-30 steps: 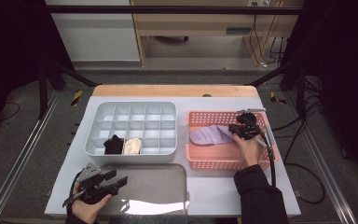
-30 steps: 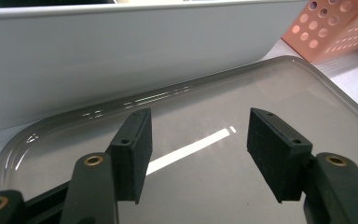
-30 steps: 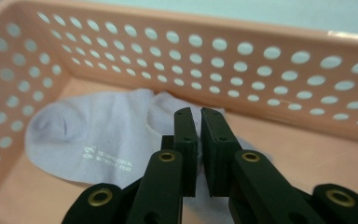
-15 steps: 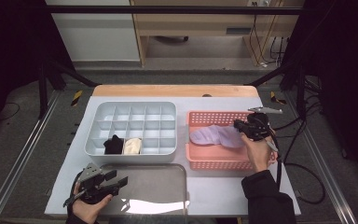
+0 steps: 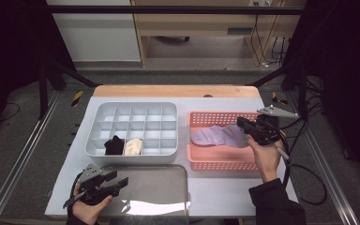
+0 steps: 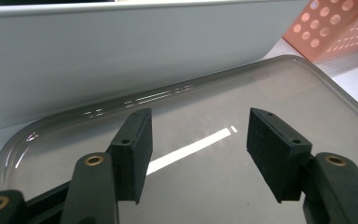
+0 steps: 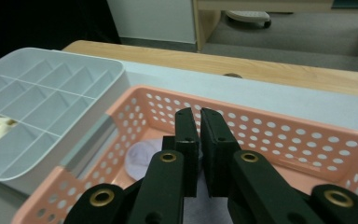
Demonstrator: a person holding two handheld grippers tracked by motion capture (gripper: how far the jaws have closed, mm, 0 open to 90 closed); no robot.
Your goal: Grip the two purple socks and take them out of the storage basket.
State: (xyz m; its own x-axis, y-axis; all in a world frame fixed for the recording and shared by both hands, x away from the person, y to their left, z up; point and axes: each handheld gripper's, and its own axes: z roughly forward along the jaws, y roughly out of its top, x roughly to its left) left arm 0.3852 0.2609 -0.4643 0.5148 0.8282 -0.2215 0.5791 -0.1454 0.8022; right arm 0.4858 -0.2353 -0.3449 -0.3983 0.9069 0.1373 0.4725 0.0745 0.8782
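At the near left, over the shiny tray [image 5: 168, 187], my left gripper [image 6: 198, 144] idles with jaws wide and empty. Farther right, in the pink basket [image 5: 215, 161], my right gripper [image 7: 199, 126] has pinched the lilac cloth [image 5: 218, 136]; I judge the thin grip could slip, or the cloth could snag the basket wall on the way toward the white organizer [image 5: 131, 124].

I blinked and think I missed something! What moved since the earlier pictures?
The right gripper, jaws shut on the pale purple cloth, lifted above the pink perforated plastic basket, raising the cloth's end. The left gripper stayed open over the grey tray; the white compartment box stayed put.
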